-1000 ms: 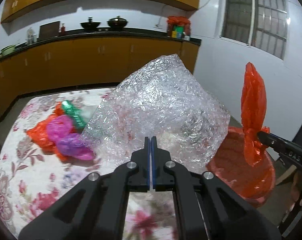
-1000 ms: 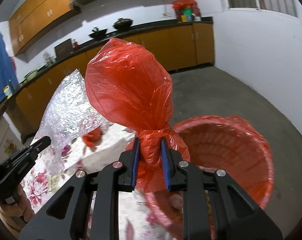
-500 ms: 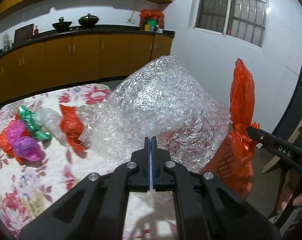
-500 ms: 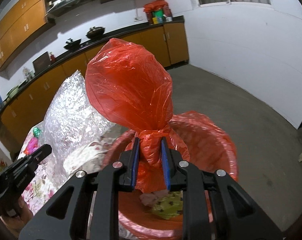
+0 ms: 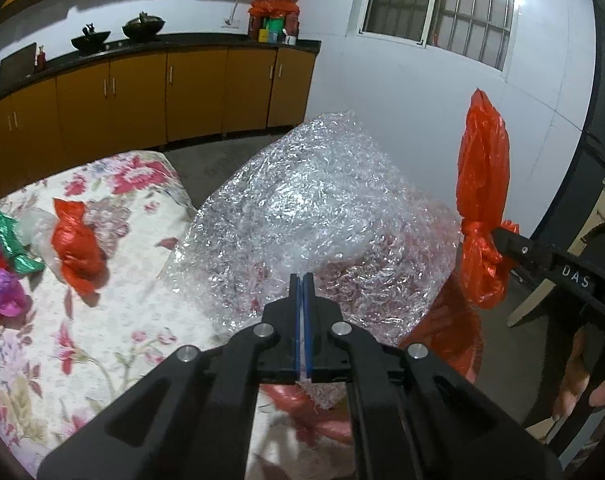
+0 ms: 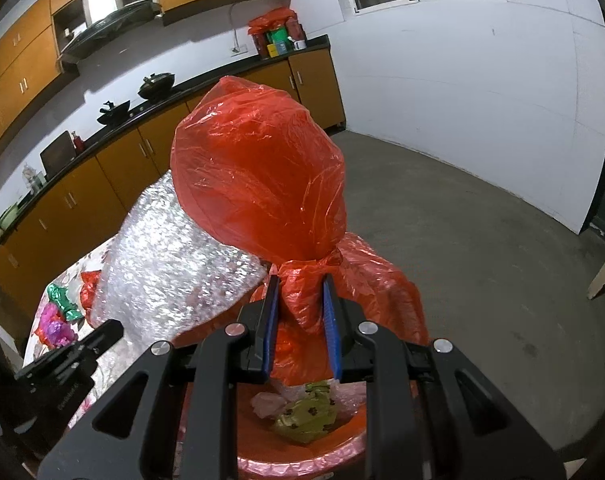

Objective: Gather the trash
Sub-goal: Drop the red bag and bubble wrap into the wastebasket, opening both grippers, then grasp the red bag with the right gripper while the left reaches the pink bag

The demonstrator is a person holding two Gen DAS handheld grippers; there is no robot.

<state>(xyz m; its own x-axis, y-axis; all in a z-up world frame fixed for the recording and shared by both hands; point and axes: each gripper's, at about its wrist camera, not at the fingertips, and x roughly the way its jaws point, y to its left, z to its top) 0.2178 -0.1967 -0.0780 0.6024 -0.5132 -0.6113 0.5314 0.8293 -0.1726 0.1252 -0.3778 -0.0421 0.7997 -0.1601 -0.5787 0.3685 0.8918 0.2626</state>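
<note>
Bubble wrap [image 5: 322,216] pinched in left gripper [image 5: 302,280], over bin [image 6: 302,452].

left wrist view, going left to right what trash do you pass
pink bag → green wrapper → small red bag on the floral table → bubble wrap in the left claw → tied red bag in the right claw

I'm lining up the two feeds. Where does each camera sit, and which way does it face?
Left wrist: on the left gripper, looking along its shut fingers at the bubble wrap and floral table; a hand shows right.
Right wrist: on the right gripper, looking at its red bag over the red bin.
Shared: bubble wrap, red bag, kitchen counter.
</note>
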